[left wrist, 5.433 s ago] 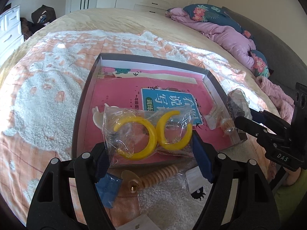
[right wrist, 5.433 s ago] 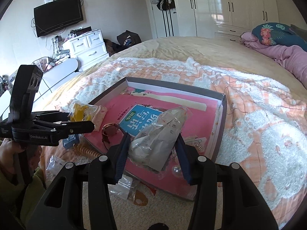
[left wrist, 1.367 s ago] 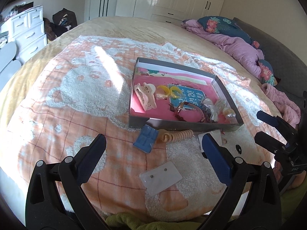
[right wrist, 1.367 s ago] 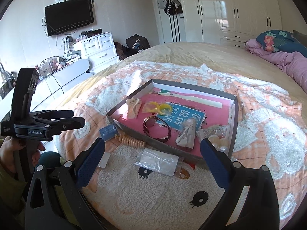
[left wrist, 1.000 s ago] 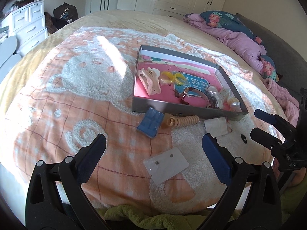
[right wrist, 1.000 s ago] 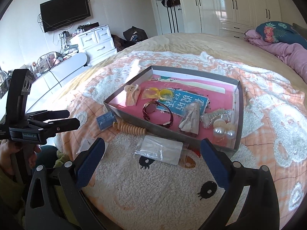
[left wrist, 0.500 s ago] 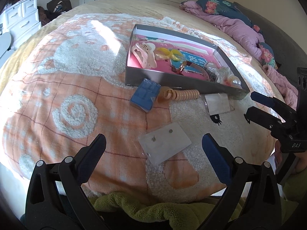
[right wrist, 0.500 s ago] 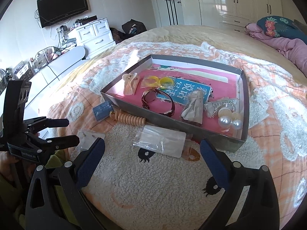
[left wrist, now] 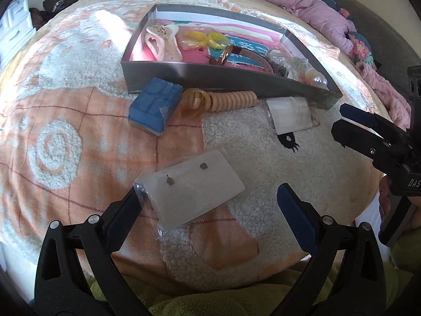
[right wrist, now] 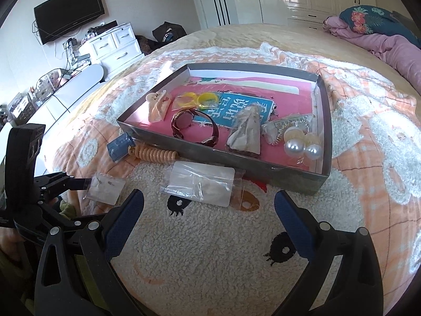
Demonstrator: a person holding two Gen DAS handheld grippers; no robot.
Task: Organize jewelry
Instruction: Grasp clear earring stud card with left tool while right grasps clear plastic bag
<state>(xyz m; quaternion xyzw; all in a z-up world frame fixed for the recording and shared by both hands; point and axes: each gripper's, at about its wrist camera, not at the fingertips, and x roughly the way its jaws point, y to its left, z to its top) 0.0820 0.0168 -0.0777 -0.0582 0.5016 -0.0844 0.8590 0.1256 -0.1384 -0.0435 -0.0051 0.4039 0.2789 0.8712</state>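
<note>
A grey box [right wrist: 236,158] with a pink floor sits on the bed. It holds a hair claw [right wrist: 158,105], yellow hoops [right wrist: 197,98], a dark bracelet [right wrist: 194,126], a bagged item [right wrist: 247,129] and pearls [right wrist: 302,148]. In front of it on the blanket lie an earring card [left wrist: 192,187] in a clear sleeve, a clear bag [right wrist: 202,181], a blue box [left wrist: 155,105] and a beige spiral clip [left wrist: 221,100]. My left gripper [left wrist: 210,197] is open with the earring card between its fingers. My right gripper [right wrist: 209,200] is open just short of the clear bag.
The bed is covered by an orange and white fleece blanket [right wrist: 210,250]. A pink duvet [right wrist: 381,44] is heaped at the far right. White drawers [right wrist: 115,44] and a wall television [right wrist: 68,13] stand to the left. The right gripper [left wrist: 350,123] shows in the left wrist view.
Both grippers let go of the bags they held over the box and pulled back. They have since come down and forward, the left around the earring card, the right toward the clear bag.
</note>
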